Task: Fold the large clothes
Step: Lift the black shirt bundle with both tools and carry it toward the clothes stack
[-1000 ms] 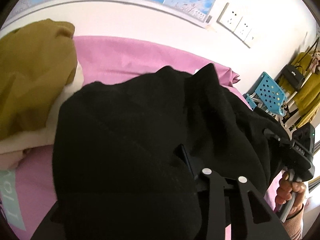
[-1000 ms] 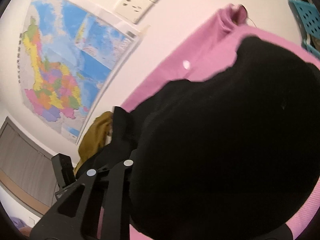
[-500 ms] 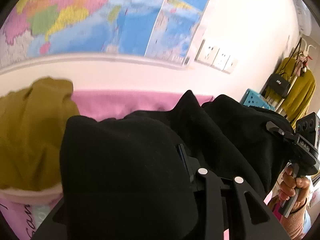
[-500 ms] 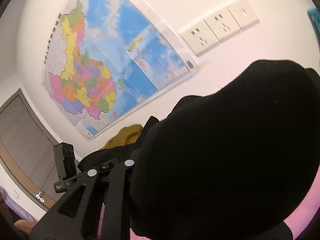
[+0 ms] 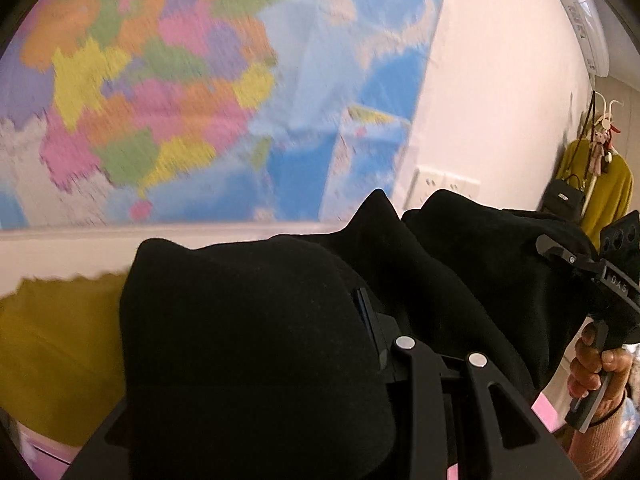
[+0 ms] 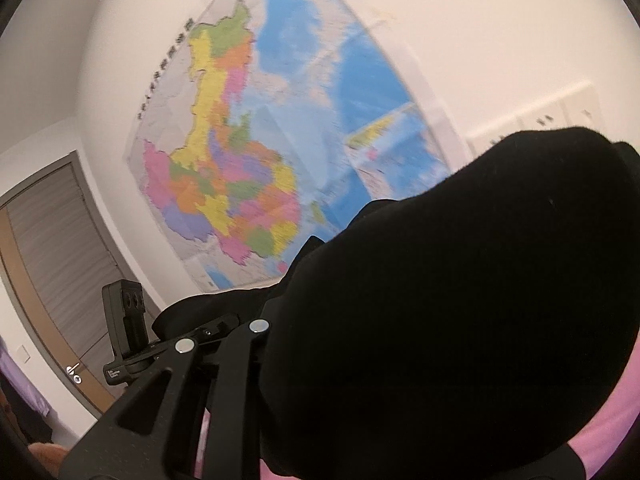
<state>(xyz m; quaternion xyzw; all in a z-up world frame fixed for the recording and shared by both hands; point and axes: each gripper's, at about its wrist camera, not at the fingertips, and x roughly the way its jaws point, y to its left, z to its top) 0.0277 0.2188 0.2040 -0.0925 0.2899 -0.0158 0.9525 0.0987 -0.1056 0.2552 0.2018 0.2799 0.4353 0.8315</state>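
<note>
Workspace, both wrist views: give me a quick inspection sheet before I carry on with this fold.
Surface: pink sheet, only slivers showing under the cloth.
Job's things: black garment bunched over both grippers and strung between them, off the sheet.
Clutter: mustard garment heaped at the left.
Grippers: left gripper and right gripper each clamp a black fold; fingertips buried in cloth. A hand holds the right one's grip.
Cables: nothing seen.
Surroundings: wall map, wall sockets, grey door, air conditioner, coat rack with yellow clothes and a black bag.
</note>
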